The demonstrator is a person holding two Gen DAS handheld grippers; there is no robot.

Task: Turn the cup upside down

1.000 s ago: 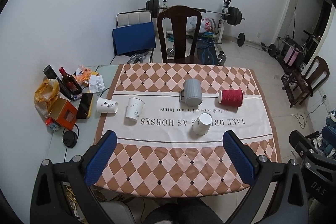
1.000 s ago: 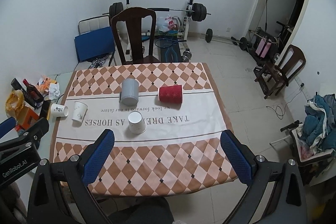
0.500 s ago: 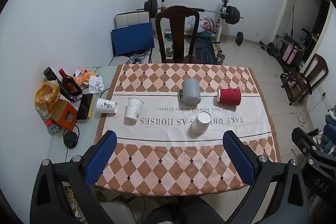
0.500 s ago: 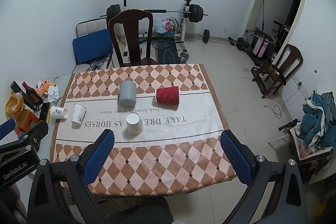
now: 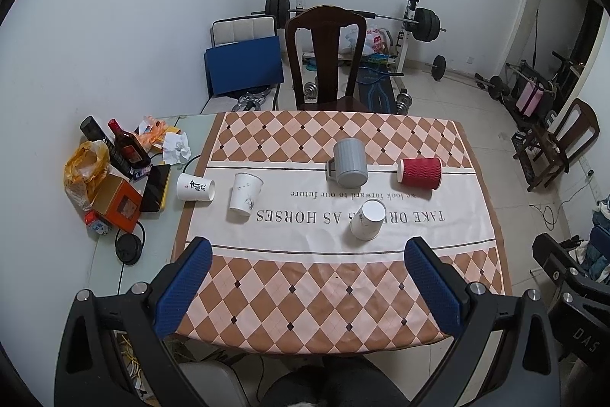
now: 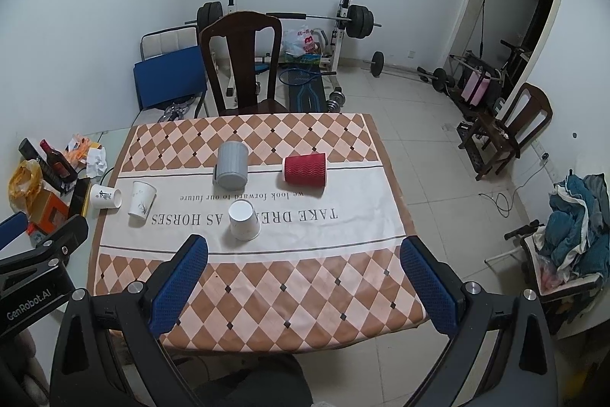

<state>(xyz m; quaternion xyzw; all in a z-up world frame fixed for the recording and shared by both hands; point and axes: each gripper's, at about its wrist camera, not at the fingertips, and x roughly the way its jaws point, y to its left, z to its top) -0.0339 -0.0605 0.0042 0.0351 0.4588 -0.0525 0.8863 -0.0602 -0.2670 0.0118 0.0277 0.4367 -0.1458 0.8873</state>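
Note:
Several cups are on the checkered tablecloth (image 5: 312, 296). A red ribbed cup (image 5: 419, 172) (image 6: 305, 170) lies on its side. A grey mug (image 5: 350, 163) (image 6: 231, 164) stands upside down. A white paper cup (image 5: 368, 219) (image 6: 244, 219) stands upside down in the middle. Another white paper cup (image 5: 245, 192) (image 6: 141, 198) stands at the left, and a printed white cup (image 5: 195, 186) (image 6: 105, 196) lies on its side beyond it. My left gripper (image 5: 309, 287) and right gripper (image 6: 305, 283) are open and empty, high above the table's near edge.
Bottles (image 5: 127, 147), an orange box (image 5: 118, 203), bags and a phone crowd the table's left strip. A dark wooden chair (image 5: 324, 60) stands at the far side. Gym weights and a second chair (image 6: 511, 128) fill the floor behind and right.
Both grippers have drifted slightly back and up, so the table looks a little smaller. The cups have not moved.

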